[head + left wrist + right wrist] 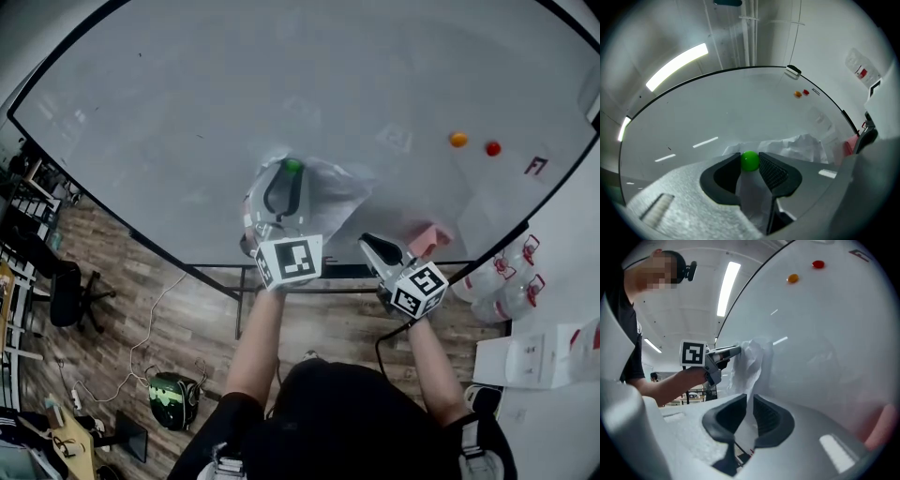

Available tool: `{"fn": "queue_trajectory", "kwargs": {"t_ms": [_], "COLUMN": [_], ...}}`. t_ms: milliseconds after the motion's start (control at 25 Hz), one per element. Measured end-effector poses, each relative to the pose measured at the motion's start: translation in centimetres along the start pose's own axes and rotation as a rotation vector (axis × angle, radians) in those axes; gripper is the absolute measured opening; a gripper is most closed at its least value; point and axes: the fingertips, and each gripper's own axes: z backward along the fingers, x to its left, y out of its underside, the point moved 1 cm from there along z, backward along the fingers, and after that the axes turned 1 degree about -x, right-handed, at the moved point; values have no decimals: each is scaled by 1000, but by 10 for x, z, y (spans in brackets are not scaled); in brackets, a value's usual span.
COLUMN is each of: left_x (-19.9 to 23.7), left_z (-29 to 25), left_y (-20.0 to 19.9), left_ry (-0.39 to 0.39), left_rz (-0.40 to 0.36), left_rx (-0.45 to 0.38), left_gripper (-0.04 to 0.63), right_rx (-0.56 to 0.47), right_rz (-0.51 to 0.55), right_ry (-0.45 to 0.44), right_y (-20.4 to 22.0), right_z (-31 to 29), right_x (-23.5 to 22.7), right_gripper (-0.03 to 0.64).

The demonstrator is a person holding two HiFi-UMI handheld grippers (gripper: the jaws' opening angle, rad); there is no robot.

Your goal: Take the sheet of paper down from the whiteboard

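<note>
While it's pinned close to the lower edge of the big white whiteboard (187, 112), roughly midway along it, the crumpled white sheet of paper (328, 192) can't be taken anywhere, so the pin is being dealt with first. The small round green magnet (750, 161) at the sheet's top is pinched by the left gripper (751, 169), with both black pads pressed against its sides. That grip looks aimed at the magnet and not at the paper, since the magnet is what holds everything up.

The right gripper (749, 401) is kept lower and off to the sheet's right. Its jaws are parted just a crack and nothing is clamped in them. The sheet's ragged edge is seen hanging just beyond the tips. It's probably parked there so the paper can be caught once the magnet is pulled; otherwise a slide down off the board should be expected.

The orange and red magnets (473, 143) near the right edge are well apart from all this, and the pink block (427, 239) on the lower edge isn't touched.
</note>
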Motion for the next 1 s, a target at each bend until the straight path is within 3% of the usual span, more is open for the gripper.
{"fn": "queue_trajectory", "kwargs": {"t_ms": [320, 680, 1000], "left_x": [2, 2, -3], "left_z": [1, 1, -2], "left_y": [0, -1, 0], "left_ry": [18, 34, 48], "left_rz": [41, 64, 72], "left_rx": [-4, -6, 2], "left_gripper": [133, 133, 133], "right_rx": [-41, -64, -83], "right_rz": [-91, -169, -153], "right_ry": [-3, -40, -64], "right_y": [-11, -31, -45], "right_z": [-17, -51, -59], "right_x": [-9, -16, -16], "right_gripper": [119, 124, 35]}}
